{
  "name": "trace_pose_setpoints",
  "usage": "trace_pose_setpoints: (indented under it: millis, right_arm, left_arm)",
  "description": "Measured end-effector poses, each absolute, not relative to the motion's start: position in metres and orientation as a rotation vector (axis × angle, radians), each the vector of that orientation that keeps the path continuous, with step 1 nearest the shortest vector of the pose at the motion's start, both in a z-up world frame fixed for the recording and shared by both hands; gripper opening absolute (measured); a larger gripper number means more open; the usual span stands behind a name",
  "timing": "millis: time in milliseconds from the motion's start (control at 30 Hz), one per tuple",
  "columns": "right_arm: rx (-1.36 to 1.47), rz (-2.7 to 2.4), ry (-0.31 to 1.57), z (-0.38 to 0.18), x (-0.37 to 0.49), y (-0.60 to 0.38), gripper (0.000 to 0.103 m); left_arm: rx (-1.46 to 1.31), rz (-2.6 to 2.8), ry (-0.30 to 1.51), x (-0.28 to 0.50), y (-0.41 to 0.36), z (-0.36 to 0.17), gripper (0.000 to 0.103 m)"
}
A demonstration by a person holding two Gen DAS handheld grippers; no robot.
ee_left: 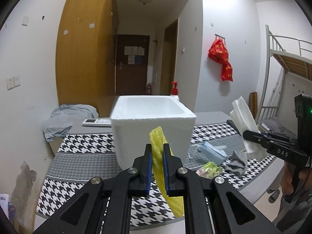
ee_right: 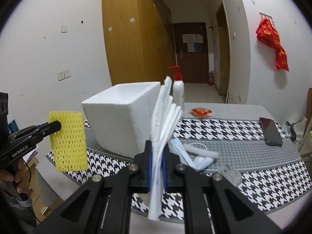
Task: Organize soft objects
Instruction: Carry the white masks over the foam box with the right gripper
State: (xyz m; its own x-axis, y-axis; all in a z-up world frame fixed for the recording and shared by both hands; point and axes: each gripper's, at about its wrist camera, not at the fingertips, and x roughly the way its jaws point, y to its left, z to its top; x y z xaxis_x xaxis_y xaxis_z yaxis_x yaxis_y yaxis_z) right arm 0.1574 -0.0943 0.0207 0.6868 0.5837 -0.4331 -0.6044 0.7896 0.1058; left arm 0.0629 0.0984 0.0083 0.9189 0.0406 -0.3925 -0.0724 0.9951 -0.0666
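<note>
My left gripper (ee_left: 157,148) is shut on a yellow foam net sleeve (ee_left: 159,140), held edge-on just in front of the open white foam box (ee_left: 154,120). From the right wrist the same sleeve (ee_right: 68,140) shows flat, hanging left of the box (ee_right: 120,120). My right gripper (ee_right: 157,146) is shut on a bundle of white foam sheets (ee_right: 163,117) standing upright, right of the box. In the left wrist view the right gripper (ee_left: 246,134) and its sheets (ee_left: 243,115) are at the right. Blue face masks (ee_left: 212,152), a grey sock (ee_left: 237,161) and a green packet (ee_left: 209,167) lie on the houndstooth cloth (ee_left: 85,142).
A white foam tube (ee_right: 200,150) lies by the masks. Behind the box stands a red-pump bottle (ee_right: 178,89); a red packet (ee_right: 201,112) and a black phone (ee_right: 271,130) lie on the table. A blue cloth (ee_left: 66,117) and remote (ee_left: 95,121) sit far left. A hand (ee_right: 17,179) holds the left tool.
</note>
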Motion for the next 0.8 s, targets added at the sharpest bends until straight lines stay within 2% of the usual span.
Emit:
trace_pose_setpoints:
  millis: [800]
  right_arm:
    - [-0.099,0.8,0.417,0.059,0.186,-0.015,0.011]
  left_arm:
    - [-0.131,0.225,0.406,0.046,0.16,0.007,0.011]
